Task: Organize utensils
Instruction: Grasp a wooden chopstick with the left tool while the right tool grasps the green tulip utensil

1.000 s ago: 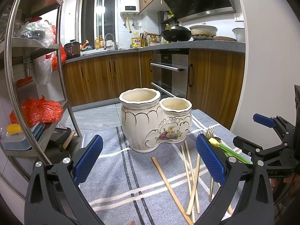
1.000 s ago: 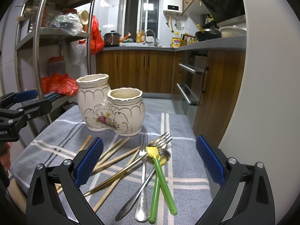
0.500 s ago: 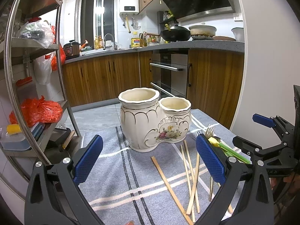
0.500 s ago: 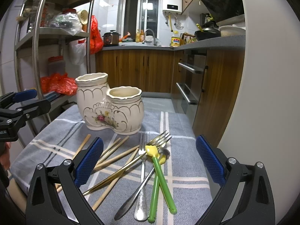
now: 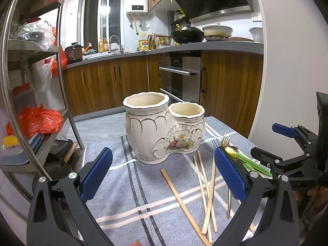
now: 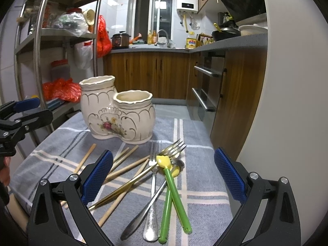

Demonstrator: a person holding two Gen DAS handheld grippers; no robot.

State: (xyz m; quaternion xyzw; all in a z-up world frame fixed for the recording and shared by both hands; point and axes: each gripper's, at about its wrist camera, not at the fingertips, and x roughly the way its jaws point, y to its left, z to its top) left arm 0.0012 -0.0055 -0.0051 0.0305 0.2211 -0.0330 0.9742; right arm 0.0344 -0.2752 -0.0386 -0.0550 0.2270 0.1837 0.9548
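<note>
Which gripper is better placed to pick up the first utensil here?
Probably the right gripper: it is open, with the green-handled utensils and forks between its fingers. The open left gripper faces the ceramic holder.

Wide-open right gripper point(image 6: 163, 176) above crossed green plastic utensils point(image 6: 174, 192), silver forks point(image 6: 152, 176), wooden chopsticks point(image 6: 127, 167); all before cream two-pot ceramic holder point(image 6: 117, 110).

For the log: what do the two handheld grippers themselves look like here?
Both match: the left gripper and right gripper have black, angular plastic jaws with triangular cut-outs, silver screw heads at the joints, and blue pads with a fine cross-hatched texture on the inner faces. No cables, sleeves or legible markings are visible.
</note>
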